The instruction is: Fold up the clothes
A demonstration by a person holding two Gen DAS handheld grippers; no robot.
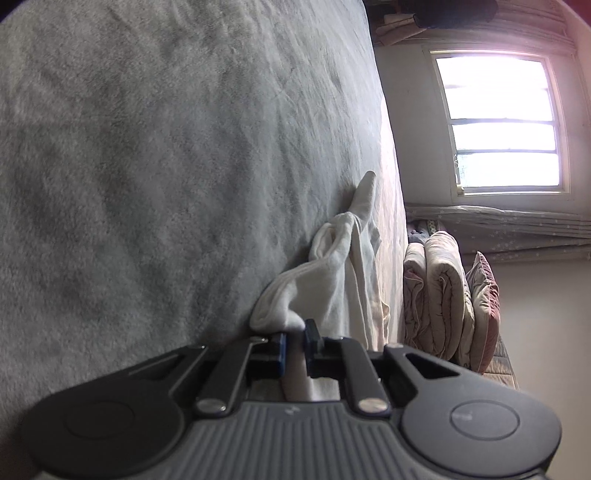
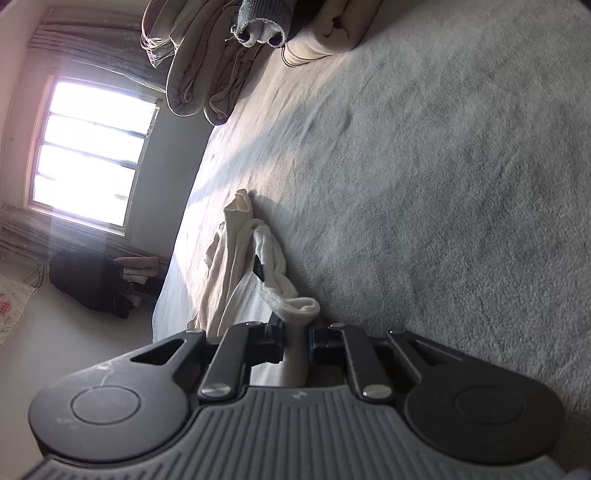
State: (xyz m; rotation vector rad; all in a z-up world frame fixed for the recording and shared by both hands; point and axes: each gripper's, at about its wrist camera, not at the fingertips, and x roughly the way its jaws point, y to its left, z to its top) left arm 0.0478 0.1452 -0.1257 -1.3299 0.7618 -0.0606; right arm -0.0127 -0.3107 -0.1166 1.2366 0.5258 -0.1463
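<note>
Pinching white garment [image 1: 332, 280] edge: left claw [image 1: 294, 338], right claw [image 2: 295, 334].

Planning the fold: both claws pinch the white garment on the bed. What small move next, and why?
Probably draw both claws apart. The left claw and right claw each grip a bunched, twisted end of the white garment on the grey blanket; spreading should flatten it.

The grey blanket [image 1: 166, 166] lies bare and open around the white garment [image 1: 343, 273]. Folded quilts [image 1: 439, 295] and a rolled beige blanket [image 2: 325, 33] block its far edge.
</note>
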